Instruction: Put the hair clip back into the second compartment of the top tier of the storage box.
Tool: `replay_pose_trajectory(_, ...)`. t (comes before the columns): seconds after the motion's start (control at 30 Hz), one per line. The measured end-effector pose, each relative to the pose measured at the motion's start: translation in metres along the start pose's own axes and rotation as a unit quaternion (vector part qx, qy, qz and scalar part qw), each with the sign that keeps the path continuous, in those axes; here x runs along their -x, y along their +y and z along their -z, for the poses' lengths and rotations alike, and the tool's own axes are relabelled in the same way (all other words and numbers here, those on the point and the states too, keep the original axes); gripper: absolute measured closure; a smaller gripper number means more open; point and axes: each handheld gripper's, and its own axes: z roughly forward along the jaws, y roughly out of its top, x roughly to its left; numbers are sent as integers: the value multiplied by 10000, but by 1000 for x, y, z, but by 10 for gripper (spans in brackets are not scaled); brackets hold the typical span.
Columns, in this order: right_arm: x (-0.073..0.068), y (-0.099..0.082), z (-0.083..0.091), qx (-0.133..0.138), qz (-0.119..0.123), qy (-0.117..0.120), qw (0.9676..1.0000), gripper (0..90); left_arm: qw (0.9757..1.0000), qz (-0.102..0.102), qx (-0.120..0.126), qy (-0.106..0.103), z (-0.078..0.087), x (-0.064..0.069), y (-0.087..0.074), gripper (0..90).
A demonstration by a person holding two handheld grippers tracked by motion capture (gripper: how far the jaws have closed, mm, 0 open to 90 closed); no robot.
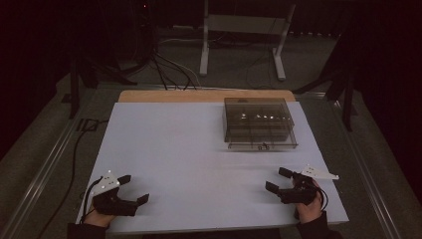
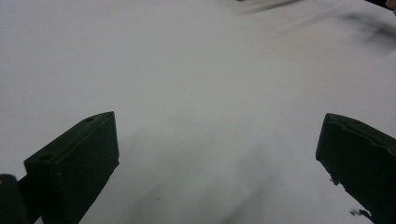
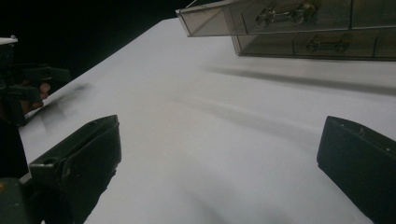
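Your left gripper [image 1: 135,189] and right gripper [image 1: 279,180] both rest at the near edge of the white table [image 1: 169,144], jaws spread wide and holding nothing. You look to be at the start. The smoky plastic drawer box [image 1: 258,121] sits well apart at the far right, one drawer seemingly ajar; next, reach your right gripper toward it.

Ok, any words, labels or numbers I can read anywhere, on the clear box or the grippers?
None can be read.
The clear plastic box: no label shows; only small metal parts inside, too small to make out.
The left gripper and right gripper: plain black jaws, no markings visible.
The white table: no print.
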Motion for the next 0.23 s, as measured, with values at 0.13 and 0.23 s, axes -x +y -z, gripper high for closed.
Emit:
replay_pose_trajectory(0.13,0,0,0,-7,-5,-1,10000,0,10000,5,-10,-10,0,0,0,4)
replay_pose_trajectory(0.23,0,0,0,-8,6,-5,10000,0,10000,17,11,-16,0,0,0,4)
